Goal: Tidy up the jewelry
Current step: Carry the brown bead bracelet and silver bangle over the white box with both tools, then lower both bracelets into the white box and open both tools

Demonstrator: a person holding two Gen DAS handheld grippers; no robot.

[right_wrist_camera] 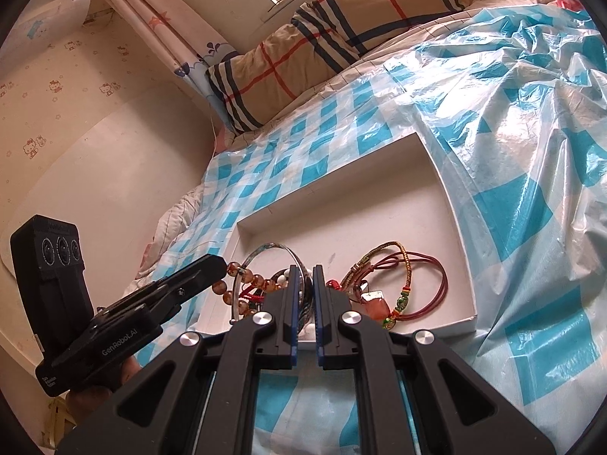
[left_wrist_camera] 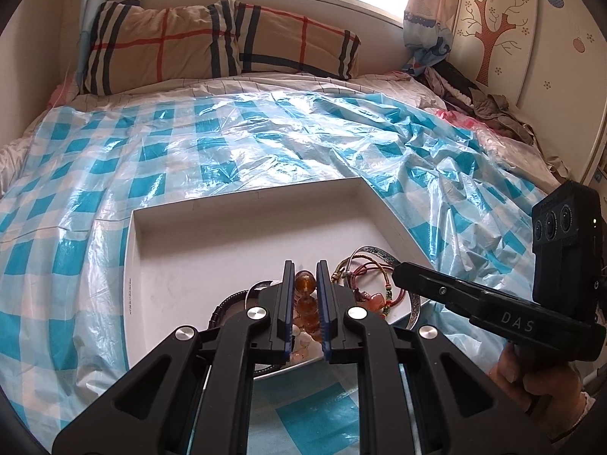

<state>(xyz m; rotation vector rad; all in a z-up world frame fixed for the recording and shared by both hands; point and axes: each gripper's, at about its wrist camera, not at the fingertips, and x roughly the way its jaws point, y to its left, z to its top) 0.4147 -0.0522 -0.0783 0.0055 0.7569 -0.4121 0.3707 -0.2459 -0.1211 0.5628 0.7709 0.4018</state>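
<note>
A shallow white box [left_wrist_camera: 170,265] [right_wrist_camera: 447,227] lies on the bed and holds jewelry in its near part. My left gripper [left_wrist_camera: 305,276] is shut on an amber bead bracelet [left_wrist_camera: 305,284], whose beads also show in the right wrist view [right_wrist_camera: 242,276]. My right gripper [right_wrist_camera: 307,276] is shut on a patterned metal bangle [right_wrist_camera: 265,247]. Red and braided cord bracelets [right_wrist_camera: 402,280] [left_wrist_camera: 364,269] with an orange stone pendant [right_wrist_camera: 375,305] lie loose in the box to the right. A black ring-shaped bracelet [left_wrist_camera: 224,303] lies at the left.
A blue-and-white checked plastic sheet [left_wrist_camera: 227,144] covers the bed. Two plaid pillows [left_wrist_camera: 212,41] lie at the headboard under the window. Clothes [left_wrist_camera: 478,102] are piled at the right by the wall. A wall [right_wrist_camera: 95,132] stands left of the bed.
</note>
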